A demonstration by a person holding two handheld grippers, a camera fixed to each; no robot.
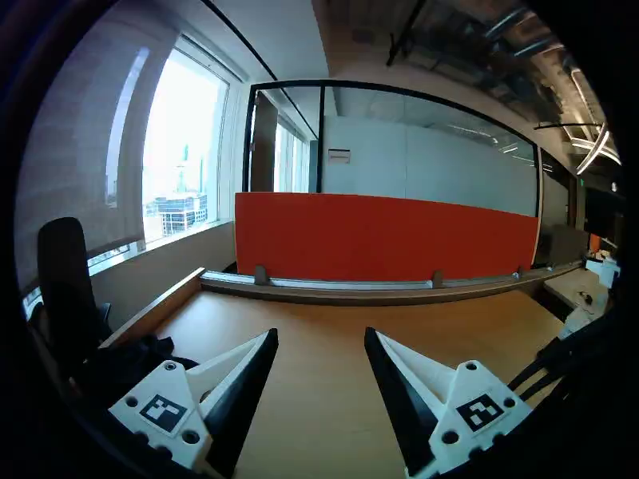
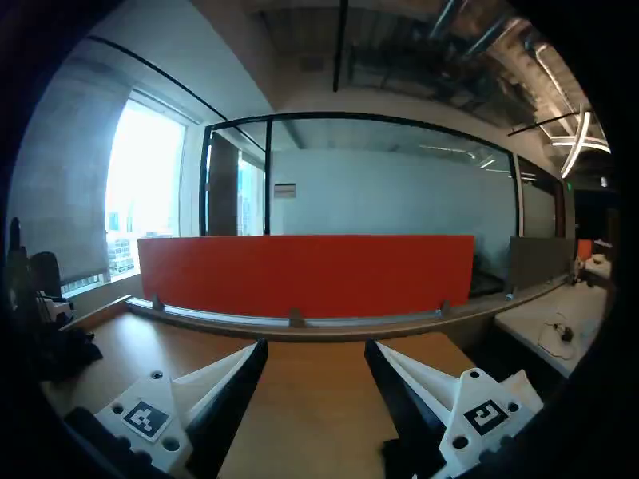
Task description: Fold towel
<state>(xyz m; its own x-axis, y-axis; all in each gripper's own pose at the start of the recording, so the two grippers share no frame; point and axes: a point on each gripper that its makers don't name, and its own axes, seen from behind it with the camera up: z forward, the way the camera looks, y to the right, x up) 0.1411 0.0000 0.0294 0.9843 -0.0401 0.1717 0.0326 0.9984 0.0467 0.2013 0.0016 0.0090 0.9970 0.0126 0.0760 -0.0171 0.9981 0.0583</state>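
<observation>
In the left gripper view, my left gripper (image 1: 319, 335) is held open above a bare wooden desk top (image 1: 327, 399), with nothing between its white and black fingers (image 1: 240, 371). In the right gripper view, my right gripper (image 2: 314, 347) also stands open over the same kind of wooden desk (image 2: 319, 415), and the gap between its fingers (image 2: 415, 383) holds nothing. Both grippers point at the orange divider (image 1: 383, 235) along the desk's far edge.
The orange divider (image 2: 307, 271) closes off the far side of the desk. At the left are a black chair (image 1: 64, 279), a dark bundle (image 1: 136, 359) and a window. A neighbouring white desk (image 2: 559, 315) with a cable lies to the right. Glass walls stand behind.
</observation>
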